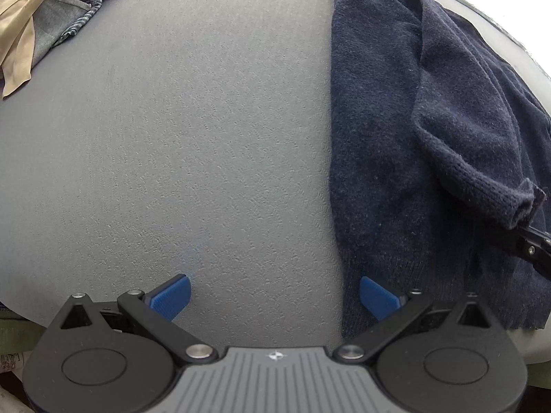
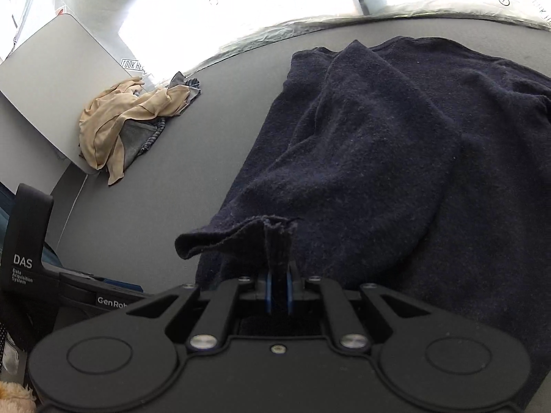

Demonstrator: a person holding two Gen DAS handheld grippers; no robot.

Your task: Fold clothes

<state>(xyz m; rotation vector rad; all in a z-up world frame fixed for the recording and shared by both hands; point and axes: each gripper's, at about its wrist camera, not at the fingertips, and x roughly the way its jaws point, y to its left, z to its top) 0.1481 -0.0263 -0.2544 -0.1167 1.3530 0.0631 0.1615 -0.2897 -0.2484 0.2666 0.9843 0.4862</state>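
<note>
L wrist view: our left gripper [image 1: 273, 297] hangs wide open, empty, over the desk [image 1: 189, 137]; navy sweater [image 1: 378, 137] at 3 o'clock.

R wrist view: right gripper [image 2: 279, 292] fingers pinched shut on sweater's cuff [image 2: 275, 237]. We judge sleeve fold in hand; next, carry cuff across body. No containers visible.

Black tongs [image 1: 274, 297]; blue ribbed pads [image 1: 171, 296]; silver pivot screws.

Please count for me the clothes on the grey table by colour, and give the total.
Navy: 1, the sweater
Beige: 1, the thin garment on the pile
Grey: 1, the garment under it
Blue check: 1, the cloth at the pile's edge
Total: 4
</note>
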